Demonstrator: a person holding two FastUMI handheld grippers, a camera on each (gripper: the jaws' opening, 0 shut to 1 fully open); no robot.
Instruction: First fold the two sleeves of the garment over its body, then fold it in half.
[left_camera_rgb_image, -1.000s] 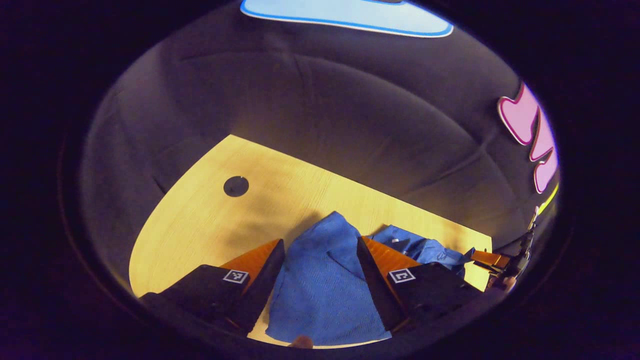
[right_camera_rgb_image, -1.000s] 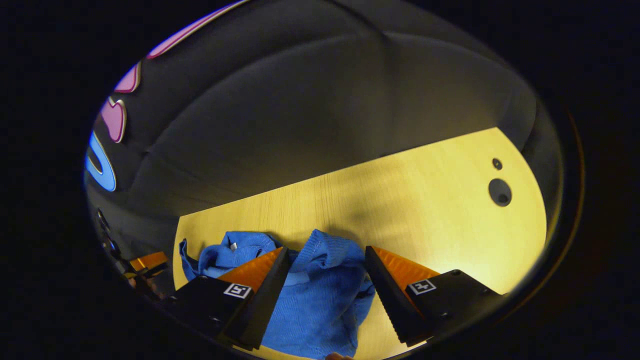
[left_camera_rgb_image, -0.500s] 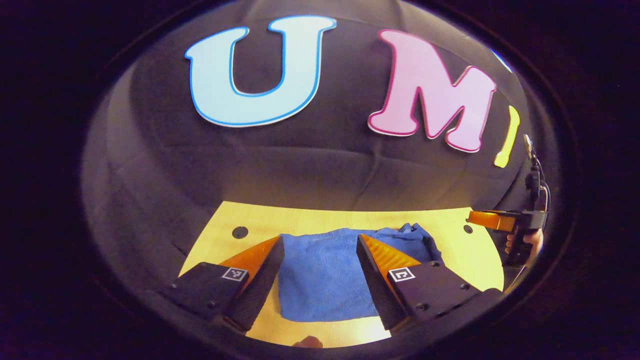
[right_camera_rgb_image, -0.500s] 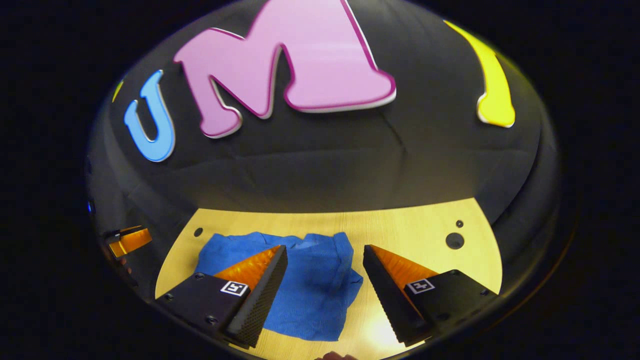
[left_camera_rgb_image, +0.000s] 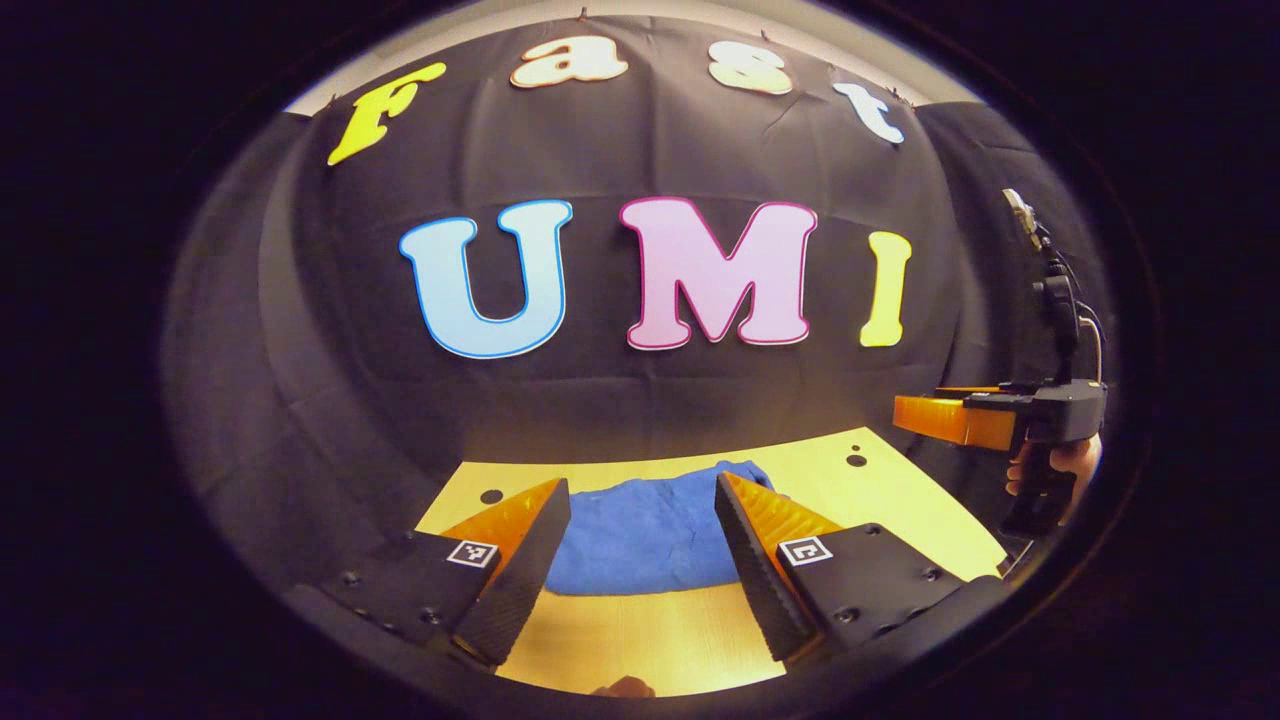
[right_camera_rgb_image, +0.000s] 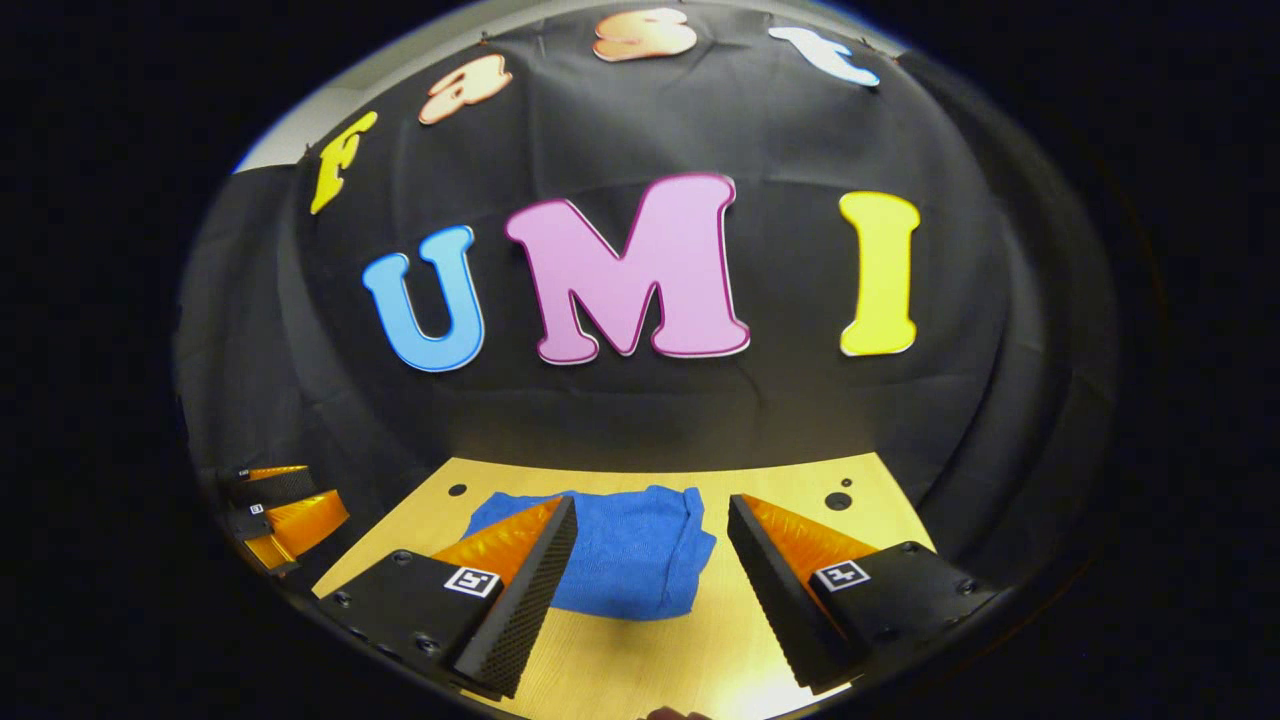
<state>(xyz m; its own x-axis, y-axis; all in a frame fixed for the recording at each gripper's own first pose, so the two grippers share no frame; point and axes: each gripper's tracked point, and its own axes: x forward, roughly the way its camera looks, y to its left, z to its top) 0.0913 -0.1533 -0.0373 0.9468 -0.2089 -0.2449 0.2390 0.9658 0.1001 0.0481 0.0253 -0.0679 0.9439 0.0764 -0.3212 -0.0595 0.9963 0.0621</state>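
Blue garment (right_camera_rgb_image: 625, 550), apparently folded, one; both tools (left_camera_rgb_image: 640, 520) (right_camera_rgb_image: 650, 530) gape.

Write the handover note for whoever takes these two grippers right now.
Left gripper: open, holding nothing, raised above the table.
Right gripper: open, holding nothing, also raised.
Blue knitted garment: lies on the pale wooden table as a compact folded bundle, no sleeve sticking out.
Done: by the look of it, sleeves in and halved.
Left: apparently nothing; check the far edge, which the fingers partly hide.

Blue garment (right_camera_rgb_image: 625, 560), pale wood-grain table (right_camera_rgb_image: 640, 660), orange-and-black claw (right_camera_rgb_image: 645, 545).
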